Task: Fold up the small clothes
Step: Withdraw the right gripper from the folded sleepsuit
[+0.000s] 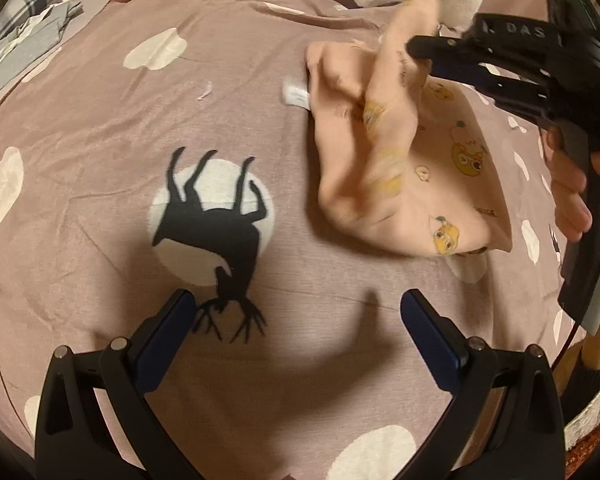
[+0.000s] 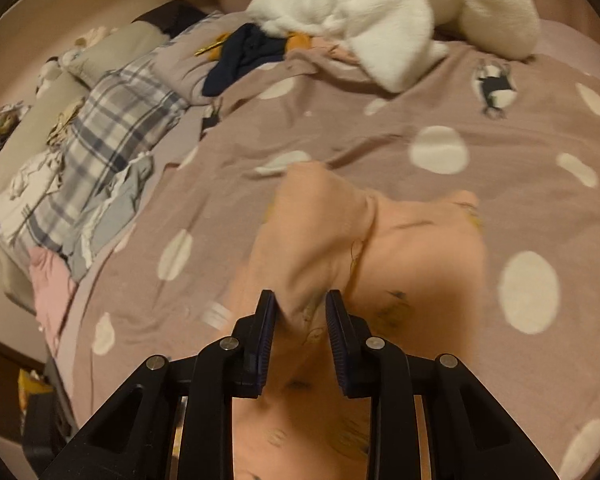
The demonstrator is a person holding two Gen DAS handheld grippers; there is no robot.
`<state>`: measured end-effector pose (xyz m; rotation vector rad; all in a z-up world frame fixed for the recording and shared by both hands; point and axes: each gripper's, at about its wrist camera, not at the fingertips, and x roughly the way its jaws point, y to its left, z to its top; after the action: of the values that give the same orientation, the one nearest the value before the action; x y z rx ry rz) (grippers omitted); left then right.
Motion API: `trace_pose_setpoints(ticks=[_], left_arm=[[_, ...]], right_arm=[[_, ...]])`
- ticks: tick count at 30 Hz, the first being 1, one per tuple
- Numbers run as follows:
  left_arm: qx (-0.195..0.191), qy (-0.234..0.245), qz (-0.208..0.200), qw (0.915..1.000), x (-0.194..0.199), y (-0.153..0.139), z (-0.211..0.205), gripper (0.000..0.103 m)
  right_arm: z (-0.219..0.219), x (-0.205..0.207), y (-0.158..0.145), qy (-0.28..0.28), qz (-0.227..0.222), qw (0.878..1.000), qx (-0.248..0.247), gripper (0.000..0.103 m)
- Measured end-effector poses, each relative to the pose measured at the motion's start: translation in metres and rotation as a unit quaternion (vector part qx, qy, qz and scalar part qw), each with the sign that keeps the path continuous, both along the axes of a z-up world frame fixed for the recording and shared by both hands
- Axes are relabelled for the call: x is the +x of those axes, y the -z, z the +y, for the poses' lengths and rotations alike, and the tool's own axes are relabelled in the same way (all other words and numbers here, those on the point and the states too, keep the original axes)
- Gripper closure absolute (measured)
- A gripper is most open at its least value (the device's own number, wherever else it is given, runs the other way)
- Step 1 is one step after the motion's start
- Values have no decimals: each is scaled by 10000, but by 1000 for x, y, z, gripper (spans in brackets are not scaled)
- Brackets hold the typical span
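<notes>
Two grippers over mauve dotted bedspread (image 1: 100,128). Left gripper (image 1: 298,322): fingers spread wide, nothing between them, hovering above bare cover beside black deer print (image 1: 220,232); probably parked clear, ready to pin or catch an edge.

Right gripper (image 2: 300,320): fingers narrow, pinching a bunched ridge of peach baby garment (image 2: 400,248); fabric fills the gap between pads (image 2: 266,332). Seen from left wrist view as black tool (image 1: 432,50) entering from upper right, gripped by a hand (image 1: 572,196).

Garment (image 1: 440,184) partly raised: gripped portion drawn up and over, blurred; remainder flat on bedspread with yellow cartoon print facing up, white label (image 1: 294,94) sticking out at far edge. Pinch on a gathered fold rather than a single layer, likely to carry one side across for a fold.

Unfolded laundry (image 2: 100,200) heaped well apart at bedspread's edge; white plush (image 2: 380,12) beyond garment.

Judgement: fold under way, not yet laid down.
</notes>
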<state>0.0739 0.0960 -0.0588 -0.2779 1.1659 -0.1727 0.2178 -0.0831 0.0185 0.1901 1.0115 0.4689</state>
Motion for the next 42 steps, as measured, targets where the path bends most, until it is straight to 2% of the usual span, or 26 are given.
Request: trace_pose_setpoints(ticks=[3, 7, 9, 12, 15, 17, 18, 20, 21, 22, 24, 28, 32, 36, 40, 42], left_arm=[[-36, -63, -1, 10000, -1, -1, 4, 0], [-42, -138, 1, 9999, -2, -1, 8, 0], [-69, -173, -16, 9998, -2, -2, 8, 0], [-62, -139, -14, 9999, -4, 0, 6, 1], [-83, -78, 7, 9999, -4, -1, 9, 1], [-95, -121, 10, 9999, -2, -1, 12, 1], [-103, -144, 3, 9998, 0, -1, 15, 1], [-132, -145, -14, 9998, 4, -1, 18, 0], [-150, -106, -48, 9998, 6, -2, 18, 0], [-177, -67, -77, 9998, 8, -2, 17, 0], [-324, -21, -108, 9994, 12, -4, 14, 1], [-862, 63, -56, 9962, 25, -8, 9, 0], [-910, 32, -209, 9956, 41, -14, 3, 0], [-1444, 115, -50, 9894, 53, -11, -3, 0], [-1703, 139, -39, 9853, 60, -9, -10, 0], [-2021, 152, -48, 9792, 62, -8, -11, 0]], right_arm=[[5, -1, 0, 61, 43, 10000, -63, 74], [-3, -6, -7, 97, -52, 9999, 96, 74], [3, -1, -7, 16, -52, 10000, -24, 74], [26, 13, 7, -128, 249, 9994, -212, 74], [31, 18, 18, -223, 699, 9964, 435, 74], [26, 12, 11, -209, 594, 9967, 520, 74], [22, 9, 7, -156, 521, 9978, 370, 70], [11, 3, -3, 1, 378, 9993, -14, 55], [4, 0, -7, 49, 330, 9994, -85, 42], [-3, -2, -10, 78, 293, 9995, -87, 34], [-17, -8, -15, 115, 243, 9996, -37, 31], [-44, -19, -21, 282, 190, 9993, -138, 24], [-63, -27, -19, 365, 249, 9989, -145, 24], [-79, -34, -11, 430, 388, 9983, -99, 24], [-89, -44, -5, 427, 420, 9982, -44, 24], [-95, -48, 1, 443, 480, 9979, 32, 24]])
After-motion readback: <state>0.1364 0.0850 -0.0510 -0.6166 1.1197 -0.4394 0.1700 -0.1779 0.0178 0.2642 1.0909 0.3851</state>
